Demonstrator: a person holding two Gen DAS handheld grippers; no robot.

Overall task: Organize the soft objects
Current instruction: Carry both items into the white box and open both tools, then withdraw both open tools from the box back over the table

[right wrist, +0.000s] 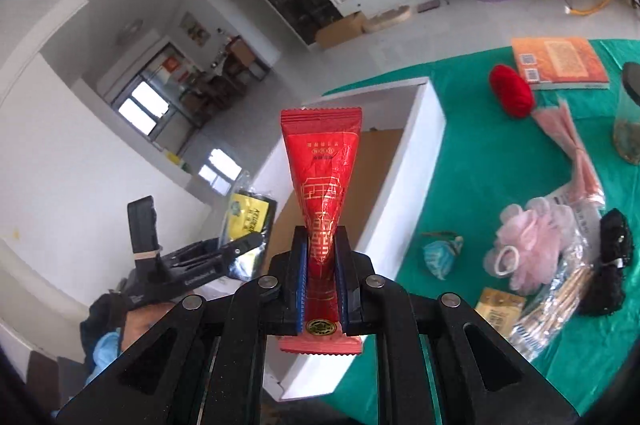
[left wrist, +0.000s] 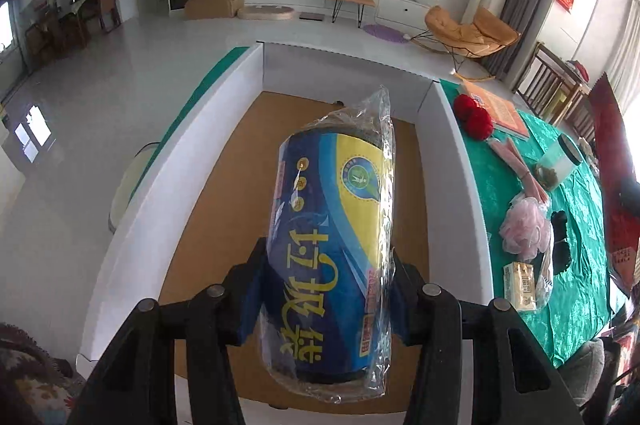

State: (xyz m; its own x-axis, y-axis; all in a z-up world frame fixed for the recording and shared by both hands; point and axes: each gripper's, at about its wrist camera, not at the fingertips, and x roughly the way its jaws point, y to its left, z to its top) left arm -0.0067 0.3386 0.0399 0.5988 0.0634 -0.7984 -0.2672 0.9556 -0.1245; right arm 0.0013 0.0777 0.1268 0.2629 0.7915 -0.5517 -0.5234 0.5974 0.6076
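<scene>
My left gripper [left wrist: 326,289] is shut on a blue and yellow plastic-wrapped roll [left wrist: 332,225] and holds it above the brown floor of a white-walled box [left wrist: 452,153]. My right gripper [right wrist: 322,265] is shut on a red foil packet [right wrist: 324,177], squeezed at its middle, held over the near wall of the same box [right wrist: 404,185]. The left gripper with the roll [right wrist: 248,217] also shows at the left of the right wrist view.
On the green tablecloth [right wrist: 480,165] right of the box lie a pink bath pouf [right wrist: 536,237], red yarn [right wrist: 514,95], an orange book [right wrist: 560,61], pink packets [right wrist: 576,153], a black bundle [right wrist: 610,257], a blue wad [right wrist: 440,255], a jar [left wrist: 560,161] and a small carton [left wrist: 520,283].
</scene>
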